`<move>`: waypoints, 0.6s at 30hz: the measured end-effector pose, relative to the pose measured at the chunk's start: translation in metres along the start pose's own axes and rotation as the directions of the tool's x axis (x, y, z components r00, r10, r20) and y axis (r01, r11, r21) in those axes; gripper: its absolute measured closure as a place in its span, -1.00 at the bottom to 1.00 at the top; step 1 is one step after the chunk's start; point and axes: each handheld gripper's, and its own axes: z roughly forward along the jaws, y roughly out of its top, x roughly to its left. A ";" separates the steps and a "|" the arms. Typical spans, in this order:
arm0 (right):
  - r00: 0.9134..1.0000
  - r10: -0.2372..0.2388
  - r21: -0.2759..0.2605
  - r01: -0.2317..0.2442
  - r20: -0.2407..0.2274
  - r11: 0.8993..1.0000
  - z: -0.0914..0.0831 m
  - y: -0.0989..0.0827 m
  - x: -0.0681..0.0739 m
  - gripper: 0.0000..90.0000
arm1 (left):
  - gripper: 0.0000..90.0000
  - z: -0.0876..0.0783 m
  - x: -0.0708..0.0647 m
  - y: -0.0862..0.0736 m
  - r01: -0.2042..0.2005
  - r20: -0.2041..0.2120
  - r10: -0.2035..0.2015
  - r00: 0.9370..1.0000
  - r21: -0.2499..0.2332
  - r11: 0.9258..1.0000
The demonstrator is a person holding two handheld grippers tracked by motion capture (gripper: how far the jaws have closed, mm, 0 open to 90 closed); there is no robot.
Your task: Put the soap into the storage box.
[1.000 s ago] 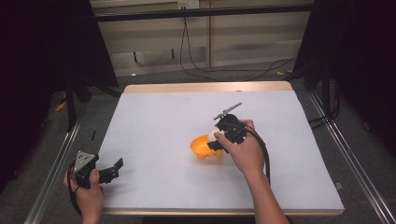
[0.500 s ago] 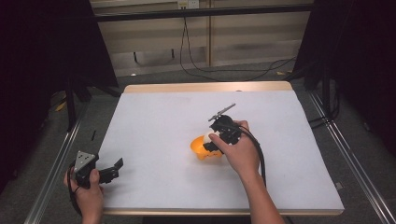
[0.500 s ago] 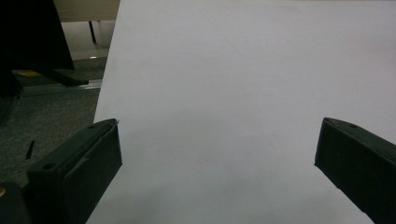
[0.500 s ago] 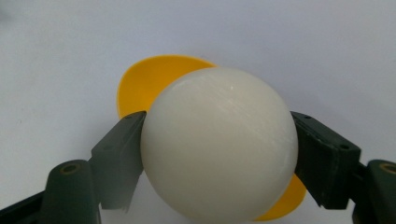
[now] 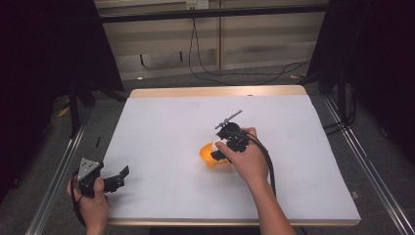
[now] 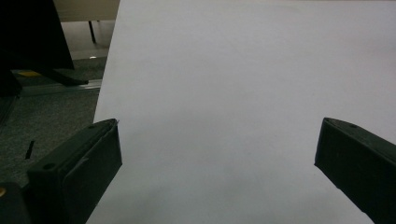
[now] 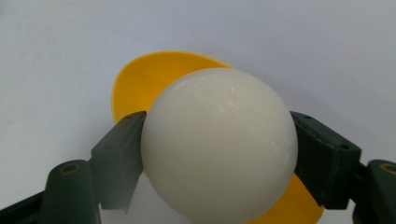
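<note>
Right gripper view: right gripper point(image 7: 219, 154) clamps one white ball point(image 7: 219, 144) over one yellow bowl point(image 7: 144, 79); left gripper point(image 6: 217, 158) wide open.

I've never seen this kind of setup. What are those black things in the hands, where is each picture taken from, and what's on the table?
There is no robot here. A person holds a hand-held two-jaw gripper in each hand. One picture looks down from a fixed camera above the table; the other two come from small cameras riding on the grippers, looking along their black jaws.

The left gripper rests near the table's near left corner, jaws wide apart with nothing between them. The right gripper is near the middle, its jaws pressed against both sides of a white ball. Right behind and under the ball is a yellow bowl; I cannot tell whether they touch.
</note>
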 end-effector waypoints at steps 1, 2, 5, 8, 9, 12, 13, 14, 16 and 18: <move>1.000 0.004 0.000 -0.004 0.003 1.000 0.001 0.000 0.000 -0.46 | -0.99 0.000 0.000 0.000 0.000 0.000 0.000 1.000 0.000 1.000; 1.000 0.001 0.004 -0.001 0.004 1.000 0.001 0.000 0.000 -0.46 | -0.99 0.000 0.000 0.000 0.001 0.001 -0.001 1.000 0.000 1.000; 1.000 0.002 0.002 -0.002 0.004 1.000 0.003 -0.001 0.001 -0.46 | -0.99 0.000 0.000 0.000 0.003 0.002 -0.003 1.000 0.000 1.000; 1.000 0.004 -0.004 -0.004 0.004 1.000 0.004 -0.002 0.001 -0.47 | -0.99 0.000 0.000 0.000 0.003 0.002 -0.003 1.000 0.000 1.000; 1.000 0.004 -0.004 -0.004 0.004 1.000 0.004 -0.002 0.001 -0.47 | -0.99 0.000 0.000 0.000 0.002 0.001 -0.002 1.000 0.000 1.000; 1.000 0.015 -0.050 -0.015 -0.007 0.999 -0.002 -0.002 -0.001 -0.40 | -0.99 0.000 0.000 0.000 0.005 0.002 -0.005 1.000 0.000 1.000; 1.000 0.024 -0.048 -0.024 -0.010 0.999 -0.004 -0.001 -0.001 -0.40 | -0.99 0.000 0.000 0.000 0.004 0.003 -0.004 1.000 -0.001 1.000; 1.000 0.008 -0.050 -0.007 0.001 0.999 -0.006 -0.001 0.000 -0.42 | -0.99 0.000 0.000 0.000 0.002 0.001 -0.002 1.000 0.000 1.000; 1.000 0.015 -0.053 -0.015 0.002 0.998 -0.008 -0.002 0.000 -0.43 | -0.99 0.000 0.000 0.000 0.002 0.002 -0.002 1.000 0.001 1.000; 1.000 0.018 -0.055 -0.017 0.007 0.998 -0.010 -0.003 -0.001 -0.46 | -0.99 0.000 0.000 0.000 0.002 0.002 -0.002 1.000 0.000 1.000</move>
